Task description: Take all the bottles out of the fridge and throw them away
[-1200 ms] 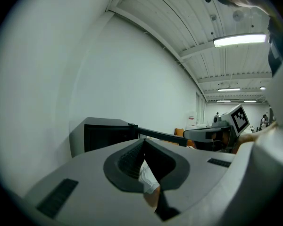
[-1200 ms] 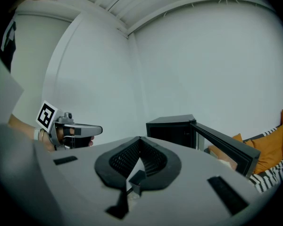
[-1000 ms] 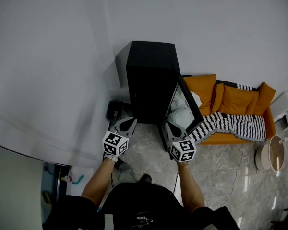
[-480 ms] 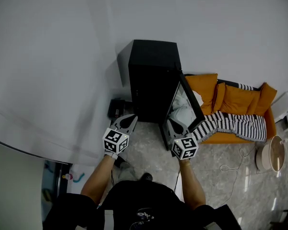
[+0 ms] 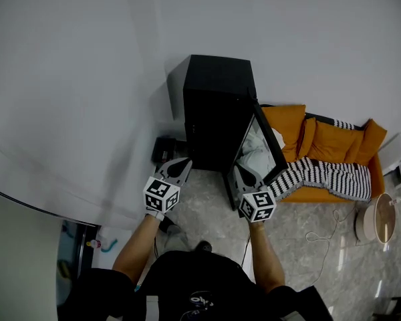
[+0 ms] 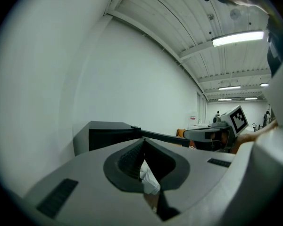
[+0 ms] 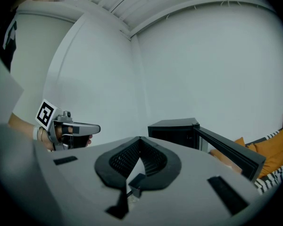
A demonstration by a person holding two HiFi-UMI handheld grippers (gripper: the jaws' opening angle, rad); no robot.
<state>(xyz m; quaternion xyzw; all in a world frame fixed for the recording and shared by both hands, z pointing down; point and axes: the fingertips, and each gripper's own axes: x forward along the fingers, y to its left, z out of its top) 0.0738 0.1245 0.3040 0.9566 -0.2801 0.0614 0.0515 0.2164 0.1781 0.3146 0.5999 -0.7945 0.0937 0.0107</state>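
A black mini fridge (image 5: 214,112) stands on the floor against the white wall, its door (image 5: 264,146) swung open toward the right. Pale bundles (image 5: 254,149) show inside; I cannot make out any bottle. My left gripper (image 5: 182,164) hangs shut and empty before the fridge's left front corner. My right gripper (image 5: 239,172) is shut and empty just in front of the open compartment. In the left gripper view the jaws (image 6: 142,140) meet at their tips, pointing at the fridge (image 6: 101,133). In the right gripper view the shut jaws (image 7: 139,138) face the fridge (image 7: 174,131) and its door (image 7: 228,149).
An orange sofa (image 5: 327,142) with a black-and-white striped blanket (image 5: 321,172) stands right of the fridge door. A small black box (image 5: 162,150) lies on the floor left of the fridge. A round pale stool (image 5: 377,216) and a cable (image 5: 324,229) lie at the right.
Both grippers keep their places and stay shut. Only the head view has drifted slightly.
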